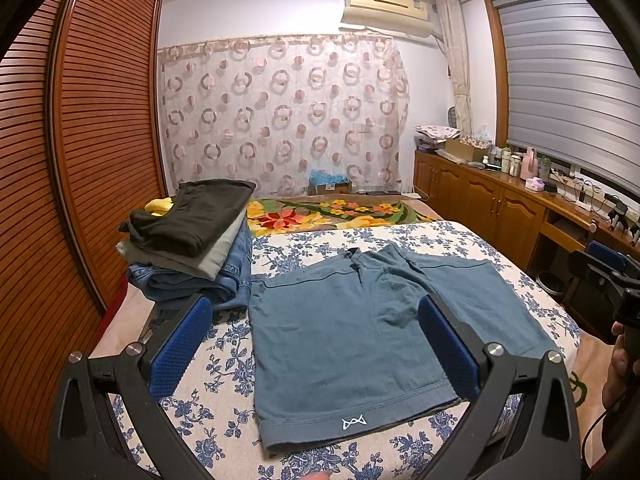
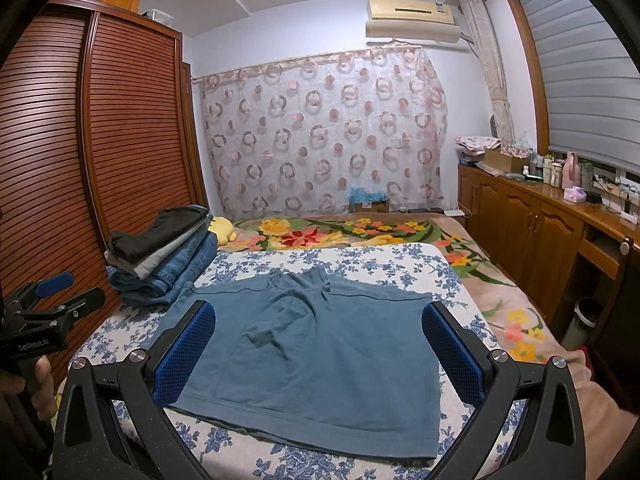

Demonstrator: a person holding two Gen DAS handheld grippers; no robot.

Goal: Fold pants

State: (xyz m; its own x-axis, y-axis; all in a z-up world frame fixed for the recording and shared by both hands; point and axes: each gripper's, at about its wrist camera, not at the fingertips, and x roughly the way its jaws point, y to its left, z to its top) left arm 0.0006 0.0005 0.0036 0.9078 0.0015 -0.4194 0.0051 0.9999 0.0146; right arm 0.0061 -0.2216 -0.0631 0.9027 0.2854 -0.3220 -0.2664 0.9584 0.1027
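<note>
Blue-grey shorts (image 1: 340,332) lie flat on the flowered bed sheet (image 1: 224,364), legs side by side, hem with a small white logo toward me. They also show in the right wrist view (image 2: 316,356). My left gripper (image 1: 316,344) is open and empty, hovering above the near hem. My right gripper (image 2: 320,348) is open and empty, hovering over the near part of the shorts. Each gripper shows at the edge of the other's view, the right one (image 1: 608,276) and the left one (image 2: 52,292).
A stack of folded clothes (image 1: 192,240) sits at the bed's far left, beside a slatted wooden wardrobe (image 1: 80,160). A floral blanket (image 1: 328,212) covers the far bed. Wooden cabinets (image 1: 500,204) with bottles run along the right wall. A bin (image 2: 584,316) stands beside the bed.
</note>
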